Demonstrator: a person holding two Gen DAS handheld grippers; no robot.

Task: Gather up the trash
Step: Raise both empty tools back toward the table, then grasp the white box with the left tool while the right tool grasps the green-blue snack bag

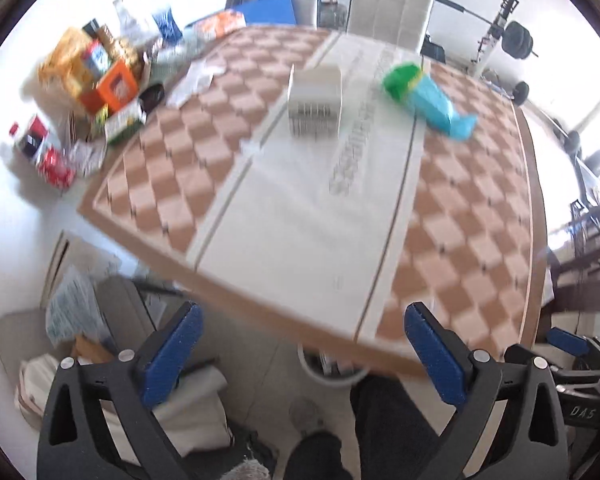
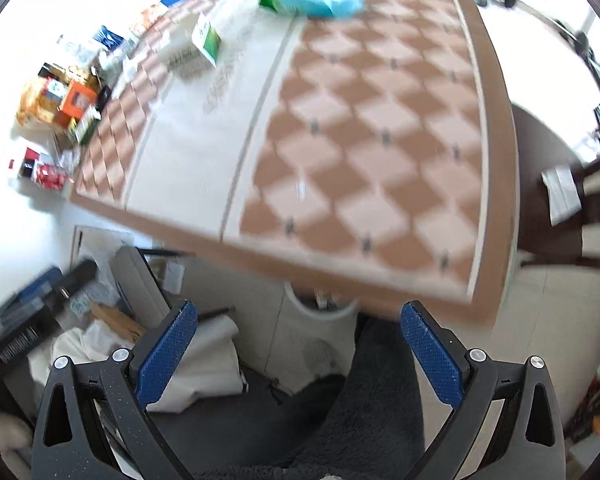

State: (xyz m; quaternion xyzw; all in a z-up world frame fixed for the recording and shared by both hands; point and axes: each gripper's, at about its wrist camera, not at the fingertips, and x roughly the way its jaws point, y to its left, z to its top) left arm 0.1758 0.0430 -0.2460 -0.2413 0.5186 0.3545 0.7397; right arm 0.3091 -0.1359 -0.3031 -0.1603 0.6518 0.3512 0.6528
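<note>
With the checkered table [image 1: 460, 240] as the landmark, the far-left corner carries a heap of boxes and wrappers [image 1: 100, 76] spilling past its edge, a white carton [image 1: 315, 100] stands on the pale centre strip toward the far end, and a green-and-blue packet [image 1: 428, 96] lies to the right of the carton, also far across the table. Under the near edge of the table a white bin [image 1: 328, 376] shows only part of its rim. The left gripper [image 1: 300, 352] hangs just off the near edge with its blue pads spread wide and nothing between them; the right gripper [image 2: 298, 350] is likewise apart and empty, over the person's dark-clad lap. Likely trouble: both views are smeared, so a reach made at this pace could overshoot and knock the carton over, or shove the light packet farther off instead of closing on it; the heap at the left corner looks loosely stacked, and a careless pinch could send pieces off the table edge. The bin is half hidden by the table, so a drop could miss it. As for the trash itself, carton and packet lie well apart from both tongs, ahead of them across the table, the packet nearer the right gripper's side.
</note>
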